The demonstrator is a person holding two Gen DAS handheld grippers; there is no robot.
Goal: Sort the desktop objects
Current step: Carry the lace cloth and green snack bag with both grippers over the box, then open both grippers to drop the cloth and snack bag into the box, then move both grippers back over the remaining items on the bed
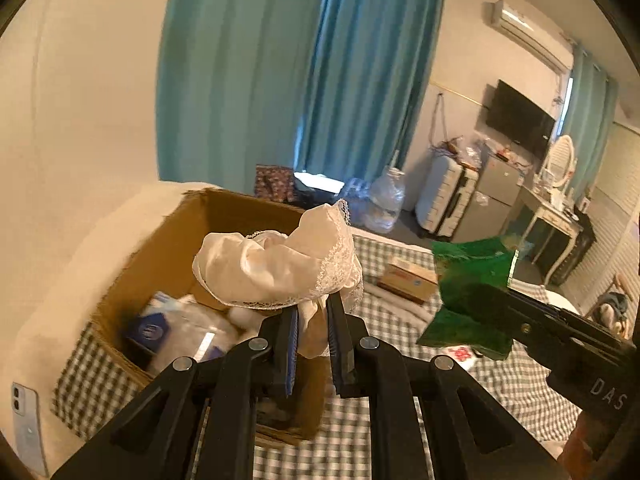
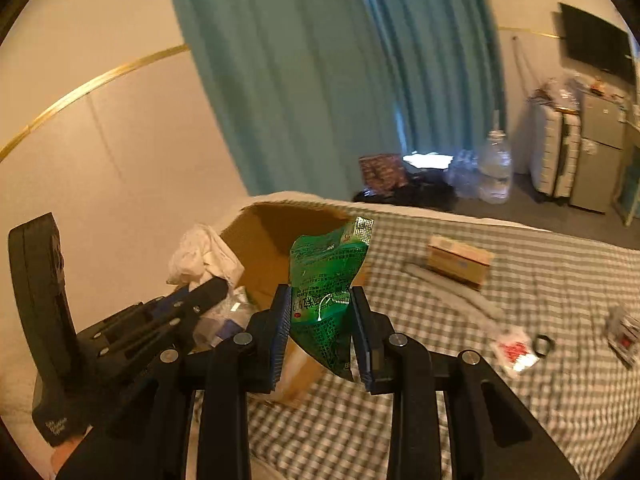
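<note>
On the checkered bedspread (image 2: 540,280) sits an open cardboard box (image 1: 168,248) containing packaged items. Above the box, the left gripper (image 1: 312,336) is clamped on a white lace-trimmed cloth (image 1: 280,264). Beside it, over the box's near corner, the right gripper (image 2: 320,332) is clamped on a crumpled green snack packet (image 2: 328,280).

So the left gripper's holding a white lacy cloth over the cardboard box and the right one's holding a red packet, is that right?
Not quite: the packet in the right gripper is green, as the right wrist view shows. The left gripper does hold the white lacy cloth over the cardboard box.
</note>
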